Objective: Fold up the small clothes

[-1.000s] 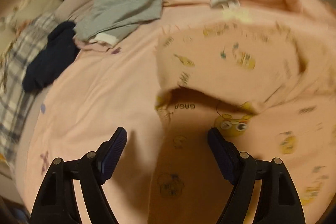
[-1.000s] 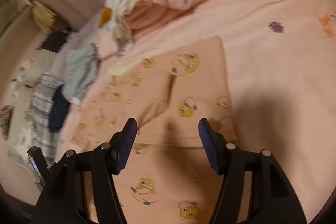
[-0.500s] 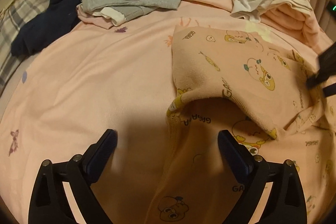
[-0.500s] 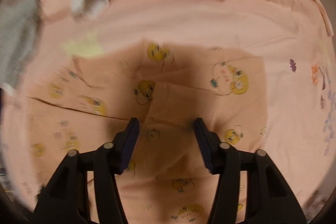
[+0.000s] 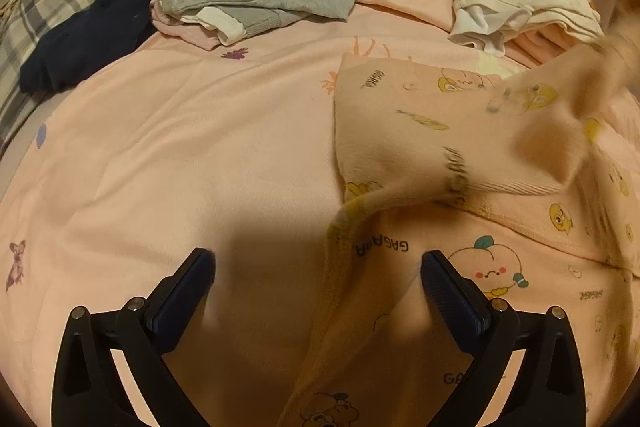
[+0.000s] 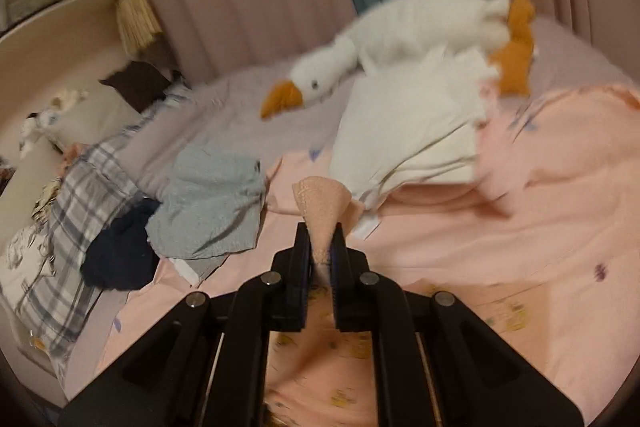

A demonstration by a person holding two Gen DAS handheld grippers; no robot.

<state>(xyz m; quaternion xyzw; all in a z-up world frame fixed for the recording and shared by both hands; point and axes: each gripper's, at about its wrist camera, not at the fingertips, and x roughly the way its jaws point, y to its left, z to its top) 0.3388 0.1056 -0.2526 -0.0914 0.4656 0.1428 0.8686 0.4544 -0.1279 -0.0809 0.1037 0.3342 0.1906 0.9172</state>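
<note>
While the left gripper [image 5: 316,281] gapes, the right gripper [image 6: 321,253] pinches the pink garment [image 6: 318,205]

The right gripper [image 6: 321,251], wide open a second ago, now pinches a fold of the printed pink garment [image 6: 319,203]. That fold rises off the bed toward two o'clock in the left view.

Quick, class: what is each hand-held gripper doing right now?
Left hand-held gripper: open, holding nothing.
Right hand-held gripper: shut on a fold of the peach cartoon-print cotton garment.
</note>
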